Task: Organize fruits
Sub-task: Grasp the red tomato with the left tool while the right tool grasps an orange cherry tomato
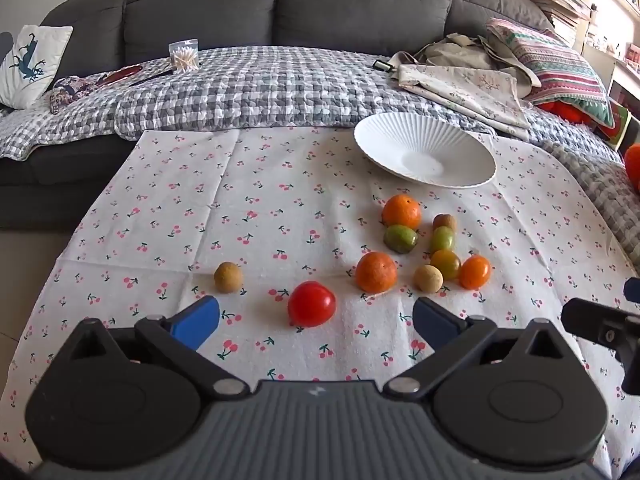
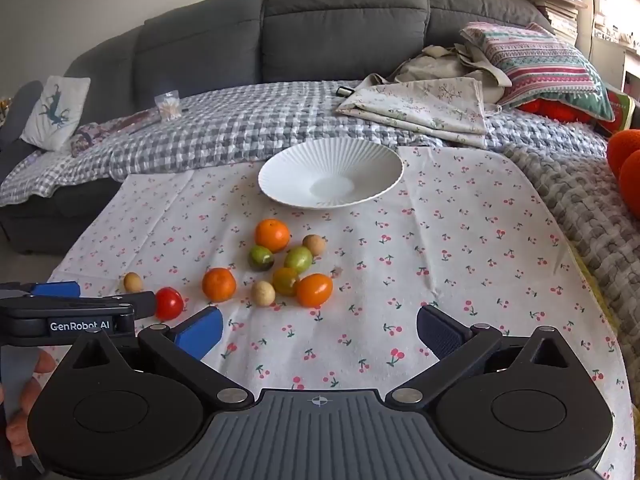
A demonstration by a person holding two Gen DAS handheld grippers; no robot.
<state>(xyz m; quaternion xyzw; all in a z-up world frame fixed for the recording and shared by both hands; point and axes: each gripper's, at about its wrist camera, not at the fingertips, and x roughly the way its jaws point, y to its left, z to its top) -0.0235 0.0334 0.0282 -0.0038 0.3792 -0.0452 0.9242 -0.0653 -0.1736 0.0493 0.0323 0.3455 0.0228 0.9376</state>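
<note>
Fruits lie loose on the cherry-print cloth, just in front of the empty white plate. Red tomato sits nearest, between the left claw fingers, untouched. Sofa behind the plate. Both claws released, angled down; right claw over bare cloth.

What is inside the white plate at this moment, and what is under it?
The white plate holds nothing; its ribbed inside is bare. It stands on the cherry-print cloth. The cloth directly beneath it is covered and cannot be seen.
</note>
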